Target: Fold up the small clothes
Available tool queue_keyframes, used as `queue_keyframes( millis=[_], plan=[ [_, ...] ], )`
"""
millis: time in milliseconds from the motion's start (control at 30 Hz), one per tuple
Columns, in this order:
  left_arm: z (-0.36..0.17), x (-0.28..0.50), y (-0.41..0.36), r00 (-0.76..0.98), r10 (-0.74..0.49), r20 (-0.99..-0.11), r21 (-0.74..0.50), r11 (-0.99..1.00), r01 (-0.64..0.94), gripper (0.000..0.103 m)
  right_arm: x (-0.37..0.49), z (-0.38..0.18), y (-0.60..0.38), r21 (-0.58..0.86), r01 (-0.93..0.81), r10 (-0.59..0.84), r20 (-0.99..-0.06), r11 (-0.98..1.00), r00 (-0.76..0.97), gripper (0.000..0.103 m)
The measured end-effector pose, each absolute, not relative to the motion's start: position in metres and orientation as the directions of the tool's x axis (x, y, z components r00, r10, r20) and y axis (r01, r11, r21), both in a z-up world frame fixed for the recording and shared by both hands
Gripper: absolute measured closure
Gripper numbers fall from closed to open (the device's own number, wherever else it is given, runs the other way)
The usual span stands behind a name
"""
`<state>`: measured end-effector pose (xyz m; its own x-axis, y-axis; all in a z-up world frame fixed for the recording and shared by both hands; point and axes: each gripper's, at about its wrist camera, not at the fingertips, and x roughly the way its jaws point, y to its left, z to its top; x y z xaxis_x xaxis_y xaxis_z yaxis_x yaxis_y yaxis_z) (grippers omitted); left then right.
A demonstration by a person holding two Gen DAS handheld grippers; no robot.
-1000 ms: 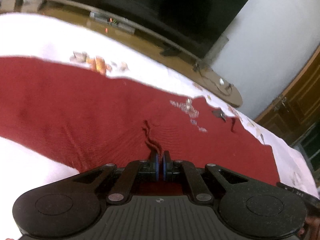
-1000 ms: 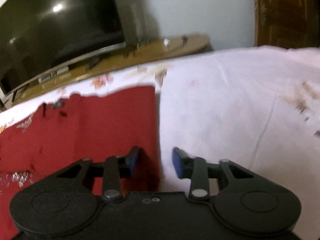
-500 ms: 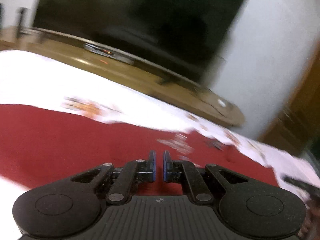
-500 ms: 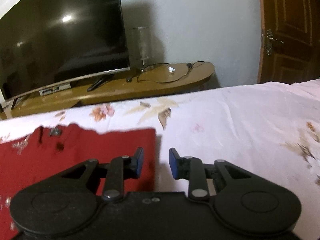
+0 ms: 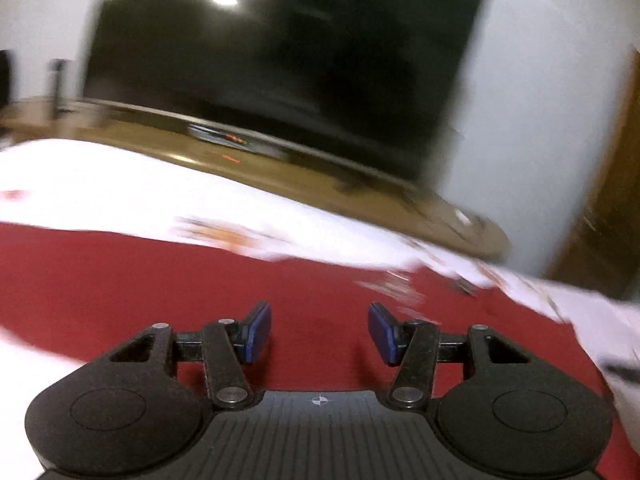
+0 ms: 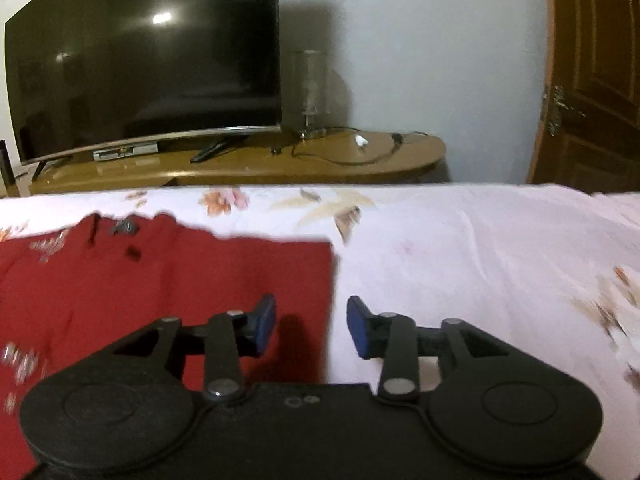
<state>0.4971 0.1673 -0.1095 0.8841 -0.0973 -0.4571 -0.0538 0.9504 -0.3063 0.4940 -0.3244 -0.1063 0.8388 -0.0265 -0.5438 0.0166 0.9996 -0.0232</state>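
- While the left gripper (image 5: 319, 330) has its jaws spreading apart, nothing sits between the blue pads (image 5: 258, 330), just a clear gap with red cloth showing underneath.
- Same deal with the right gripper (image 6: 311, 326): jaws opening, blue pads (image 6: 267, 322) apart, nothing pinched. One pad hangs over the red fabric, the other over the bare sheet, so the gap straddles the garment's right edge.
- The thing being folded is a red garment (image 6: 168, 280), lying flat on the bed. In the right wrist view it fills the lower left, with a straight vertical edge running down right about between the fingers. There's a small dark label (image 6: 123, 227) near its far edge and some shiny silvery decoration (image 6: 47, 245) toward the left.
- In the left wrist view the same red garment (image 5: 140, 280) spreads wide under and ahead of the gripper. That view is pretty smeared with motion blur, so I can't make out details on it.
- Under it all is a white bedsheet (image 6: 480, 248) with a brownish floral print.
- Past the bed there's a long wooden TV stand (image 6: 256, 164) carrying a big dark TV (image 6: 144, 60), some cables and a clear glass jar (image 6: 306, 88) against the white wall.
- A brown wooden door (image 6: 592, 80) is off to the right.
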Motion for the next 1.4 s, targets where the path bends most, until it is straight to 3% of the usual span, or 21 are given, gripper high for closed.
queue_keyframes(
  millis=[133, 333, 500, 700, 733, 767, 800, 867, 1000, 1167, 1300, 1400],
  plan=[
    [-0.108, 0.452, 0.273, 0.881, 0.112, -0.460, -0.350, 0.889, -0.296, 0.049, 0.452, -0.114, -0.343, 0.012, 0.088, -0.065, -0.576, 0.996, 0.815, 0.064],
    [-0.133, 0.405, 0.410, 0.772, 0.343, -0.535, -0.508, 0.600, -0.618, 0.050, 0.415, -0.111, -0.350, 0.105, 0.231, -0.125, -0.595, 0.967, 0.794, 0.063],
    [-0.154, 0.399, 0.457, 0.794, 0.311, -0.522, -0.617, 0.504, -0.604, 0.050, 0.405, -0.098, -0.334, 0.115, 0.221, -0.112, -0.591, 0.969, 0.799, 0.064],
    [-0.162, 0.430, 0.468, 0.804, 0.276, -0.528, -0.611, 0.535, -0.584, 0.050, 0.402, -0.081, -0.319, 0.103, 0.208, -0.114, -0.571, 0.973, 0.813, 0.064],
    [-0.161, 0.431, 0.466, 0.803, 0.277, -0.528, -0.596, 0.553, -0.583, 0.058, 0.401, -0.079, -0.318, 0.104, 0.211, -0.115, -0.570, 0.972, 0.814, 0.064],
    [-0.161, 0.432, 0.469, 0.790, 0.280, -0.545, -0.568, 0.570, -0.594, 0.092, 0.400, -0.078, -0.316, 0.106, 0.213, -0.116, -0.569, 0.971, 0.814, 0.064],
    [-0.162, 0.437, 0.472, 0.774, 0.264, -0.576, -0.547, 0.579, -0.605, 0.099, 0.399, -0.078, -0.315, 0.111, 0.216, -0.116, -0.569, 0.970, 0.814, 0.064],
    [-0.156, 0.432, 0.476, 0.795, 0.244, -0.555, -0.593, 0.554, -0.584, 0.099, 0.398, -0.076, -0.312, 0.119, 0.218, -0.114, -0.568, 0.969, 0.815, 0.064],
    [-0.124, 0.438, 0.437, 0.889, 0.166, -0.426, -0.624, 0.658, -0.422, 0.099, 0.397, -0.070, -0.311, 0.125, 0.215, -0.113, -0.551, 0.969, 0.827, 0.064],
    [-0.081, 0.469, 0.334, 0.954, -0.018, -0.299, -0.620, 0.764, -0.180, 0.099, 0.395, -0.069, -0.320, 0.158, 0.225, -0.108, -0.536, 0.961, 0.837, 0.063],
    [-0.068, 0.500, 0.231, 0.935, -0.174, -0.308, -0.589, 0.807, -0.043, 0.099, 0.395, -0.078, -0.330, 0.189, 0.225, -0.090, -0.539, 0.956, 0.837, 0.064],
    [-0.068, 0.518, 0.151, 0.892, -0.258, -0.370, -0.527, 0.849, 0.027, 0.099, 0.395, -0.082, -0.338, 0.203, 0.218, -0.077, -0.539, 0.955, 0.839, 0.064]
  ],
)
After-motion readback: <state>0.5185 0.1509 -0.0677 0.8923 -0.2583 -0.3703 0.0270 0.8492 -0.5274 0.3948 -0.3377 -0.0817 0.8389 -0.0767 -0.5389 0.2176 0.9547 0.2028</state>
